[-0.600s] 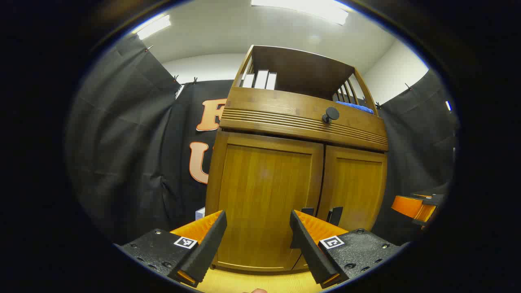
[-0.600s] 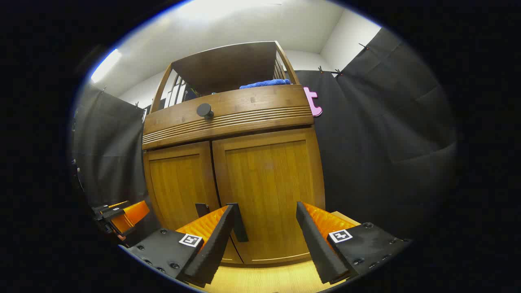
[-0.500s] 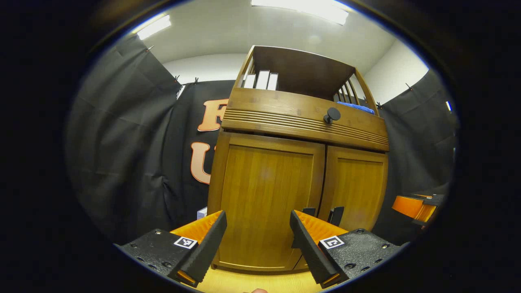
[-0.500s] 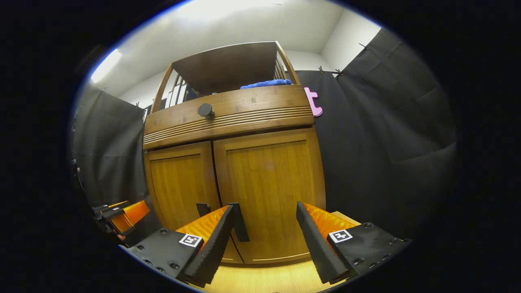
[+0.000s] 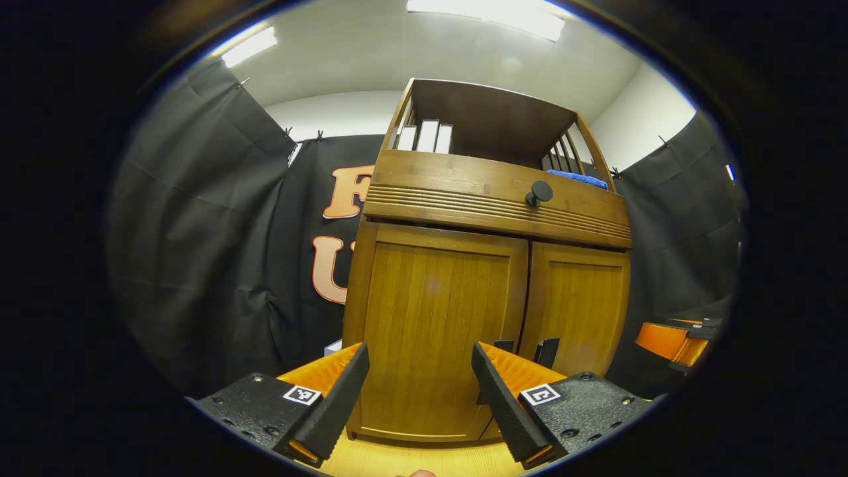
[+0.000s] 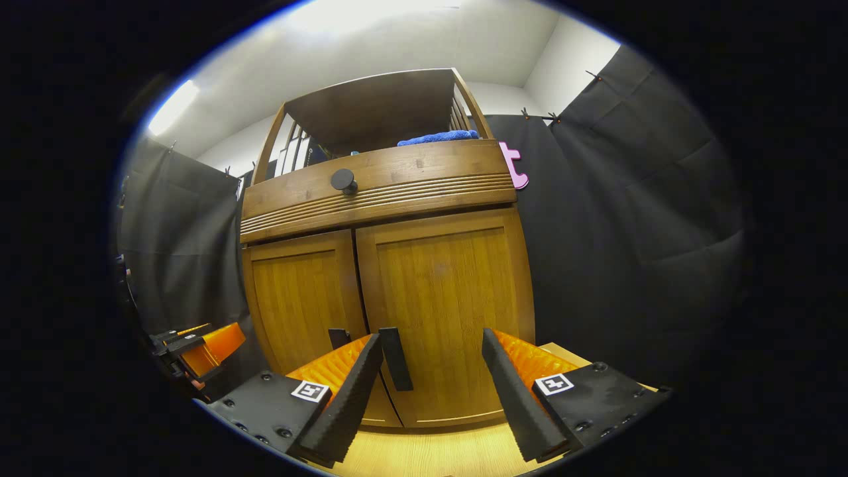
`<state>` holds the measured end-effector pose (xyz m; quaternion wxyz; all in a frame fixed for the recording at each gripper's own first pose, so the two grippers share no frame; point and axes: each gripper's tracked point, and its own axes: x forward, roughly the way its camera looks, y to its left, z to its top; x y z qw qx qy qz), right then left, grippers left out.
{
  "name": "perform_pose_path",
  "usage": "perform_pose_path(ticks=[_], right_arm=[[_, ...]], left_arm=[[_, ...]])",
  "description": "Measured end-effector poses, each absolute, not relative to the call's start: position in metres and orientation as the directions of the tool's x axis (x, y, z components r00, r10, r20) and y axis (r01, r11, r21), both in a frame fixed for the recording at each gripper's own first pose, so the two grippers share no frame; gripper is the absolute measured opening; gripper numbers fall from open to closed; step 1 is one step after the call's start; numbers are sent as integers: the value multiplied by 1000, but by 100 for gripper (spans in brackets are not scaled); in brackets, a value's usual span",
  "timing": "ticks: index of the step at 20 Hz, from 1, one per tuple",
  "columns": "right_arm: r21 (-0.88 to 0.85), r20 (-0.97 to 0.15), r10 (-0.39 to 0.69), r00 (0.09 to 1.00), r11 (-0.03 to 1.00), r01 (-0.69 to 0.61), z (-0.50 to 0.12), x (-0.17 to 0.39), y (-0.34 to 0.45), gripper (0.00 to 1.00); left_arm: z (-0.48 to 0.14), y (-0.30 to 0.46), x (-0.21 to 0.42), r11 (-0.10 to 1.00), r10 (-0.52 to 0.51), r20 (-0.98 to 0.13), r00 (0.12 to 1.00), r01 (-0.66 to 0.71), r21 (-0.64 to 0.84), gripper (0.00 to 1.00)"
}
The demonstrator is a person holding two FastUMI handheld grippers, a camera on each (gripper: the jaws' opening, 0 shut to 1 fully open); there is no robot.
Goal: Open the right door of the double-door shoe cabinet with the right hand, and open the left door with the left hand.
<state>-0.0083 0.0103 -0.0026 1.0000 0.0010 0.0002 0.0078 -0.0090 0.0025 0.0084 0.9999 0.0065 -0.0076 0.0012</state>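
The double-door shoe cabinet (image 5: 490, 265) stands upright on the pale wooden floor (image 6: 430, 454), its long axis vertical and its front turned toward both grippers. It has two doors, the left door (image 5: 434, 331) and the right door (image 6: 450, 311), both shut and meeting at a central seam. Two dark handles flank the foot of that seam, the left handle (image 5: 503, 345) and the right handle (image 6: 395, 350), each a short upright bar. Above the doors runs one grooved drawer front (image 5: 497, 199) bearing one round black knob (image 5: 540, 191). On the open shelf over the drawer stand three white books (image 5: 424, 136) at the cabinet's left end, and a blue cloth (image 6: 437, 137) lies at its right end. The left gripper (image 5: 421, 397) hangs before the left door, fingers wide apart, holding and touching nothing. The right gripper (image 6: 430, 391) hangs before the right door, fingers likewise spread and empty, its inner finger lying just beside the right handle as seen in the right gripper view.
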Motion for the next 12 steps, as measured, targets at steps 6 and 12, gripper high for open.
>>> perform_pose_path(ticks=[6, 12], right_arm=[[6, -5, 19, 1000, 1000, -19, -4, -12, 13, 89], [9, -2, 11, 1000, 1000, -11, -3, -16, 10, 97]], left_arm=[[13, 3, -10, 1000, -1, 27, 1000, 0, 9, 95], [16, 5, -13, 1000, 1, 31, 1000, -1, 6, 94]])
